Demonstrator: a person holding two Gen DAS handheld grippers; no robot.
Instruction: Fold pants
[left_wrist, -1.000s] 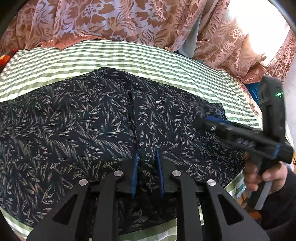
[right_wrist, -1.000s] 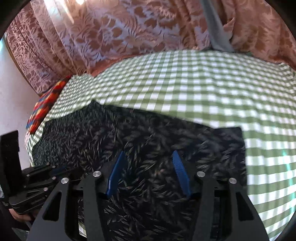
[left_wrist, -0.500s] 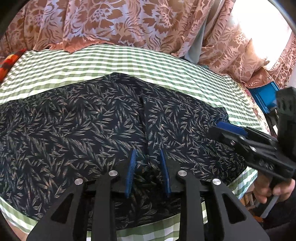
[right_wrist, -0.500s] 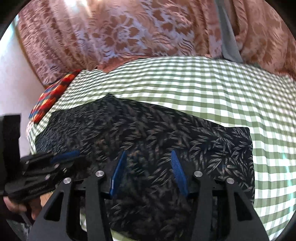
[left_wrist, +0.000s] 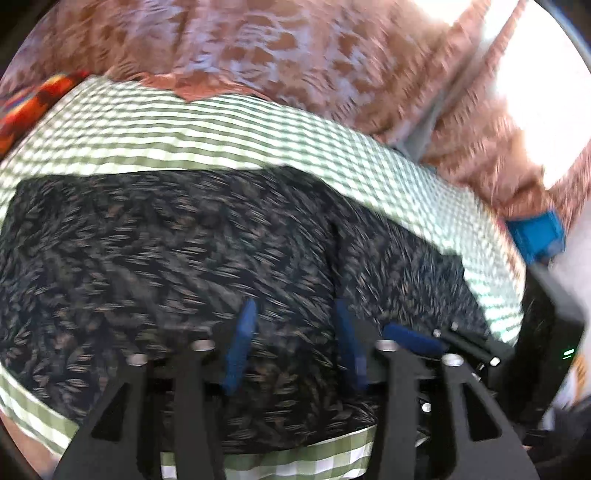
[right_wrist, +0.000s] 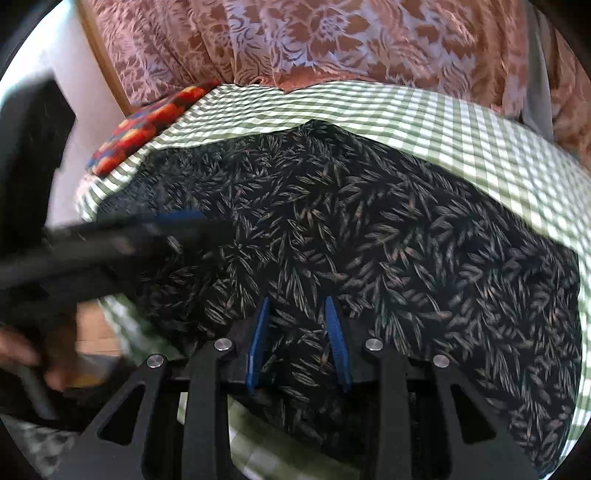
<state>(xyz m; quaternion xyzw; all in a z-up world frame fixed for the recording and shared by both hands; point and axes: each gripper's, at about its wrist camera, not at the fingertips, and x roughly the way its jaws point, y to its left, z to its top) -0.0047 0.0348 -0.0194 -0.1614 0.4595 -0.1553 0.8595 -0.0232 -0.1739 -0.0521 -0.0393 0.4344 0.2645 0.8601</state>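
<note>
The pants (right_wrist: 369, 229) lie spread across the checked bed (right_wrist: 480, 125), near its front edge. My left gripper (left_wrist: 293, 332) has just been opening, my right gripper (right_wrist: 297, 332) closing, cloth between but unpinched. Soft, limp fabric; I'd pinch the hem.

Both grippers (left_wrist: 295, 325) (right_wrist: 297, 325) look alike: black cut-out finger frames, silver round screws, blue pads (right_wrist: 258, 332).

Daylit fisheye frames, left view motion-blurred

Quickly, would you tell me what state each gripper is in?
Left gripper: jaws open, just widened, over the pants.
Right gripper: jaws closing, not shut; grip on fabric unclear.
</note>
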